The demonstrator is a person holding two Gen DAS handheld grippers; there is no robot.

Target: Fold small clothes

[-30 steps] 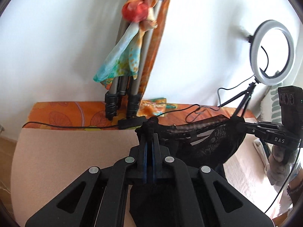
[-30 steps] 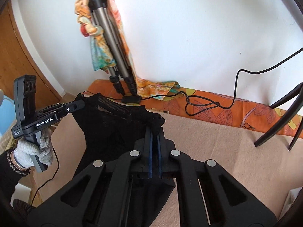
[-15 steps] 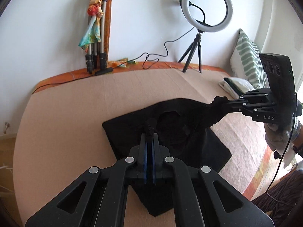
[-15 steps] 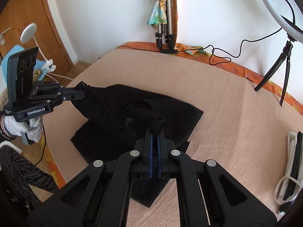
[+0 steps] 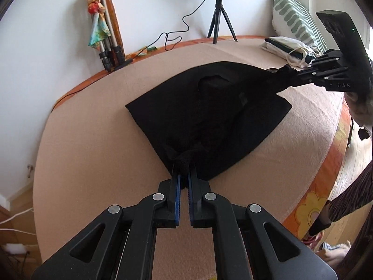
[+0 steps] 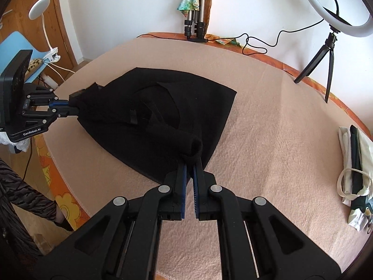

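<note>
Two claws pinch the black garment [image 5: 209,116] lying on the bed [image 5: 93,140]: left claw [image 5: 183,175] and right claw [image 6: 189,163] nearly closed on bunched corners; only the right view shows a desk lamp [image 6: 39,4]

Left wrist view: looks steeply down along the left gripper [image 5: 184,175], close over the black garment [image 5: 209,116], toward the wall. The right gripper [image 5: 283,68] enters at right. Right wrist view: same downward aim along the right gripper [image 6: 190,161]; the left gripper [image 6: 72,103] enters at left. Both share the garment [image 6: 158,116], beige blanket [image 6: 268,140], tripod [image 6: 195,23] and ring light [image 6: 338,4].
</note>
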